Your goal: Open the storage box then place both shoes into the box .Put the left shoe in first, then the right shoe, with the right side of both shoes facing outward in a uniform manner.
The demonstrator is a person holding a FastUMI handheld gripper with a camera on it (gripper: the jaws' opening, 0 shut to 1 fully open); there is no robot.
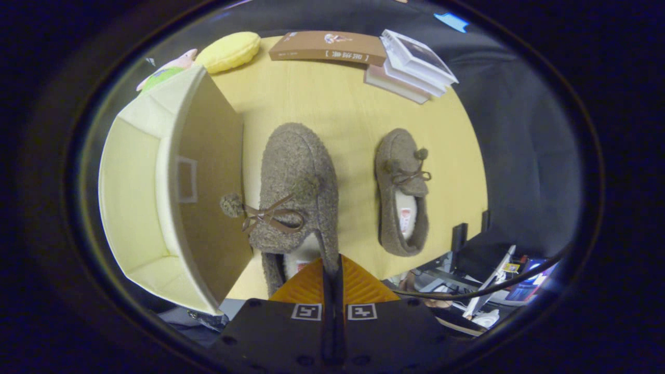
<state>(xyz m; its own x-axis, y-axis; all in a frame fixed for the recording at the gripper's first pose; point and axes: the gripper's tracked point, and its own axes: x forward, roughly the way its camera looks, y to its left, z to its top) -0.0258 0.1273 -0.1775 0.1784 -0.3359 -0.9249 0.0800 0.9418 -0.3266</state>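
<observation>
A fuzzy brown slipper with a bow and pom-poms hangs close in front of me, toe pointing away. My gripper is shut on the side rim of its opening, by the heel. A second, matching slipper lies on the yellow table to the right of the held one, toe also pointing away. The cream storage box stands open to the left. Its brown flap is swung out, and the held slipper's pom-pom hangs just beside the flap's edge.
A brown book and a stack of white books lie at the table's far edge. A yellow cushion and a plush toy sit behind the box. Cables and gear lie below the table's right edge.
</observation>
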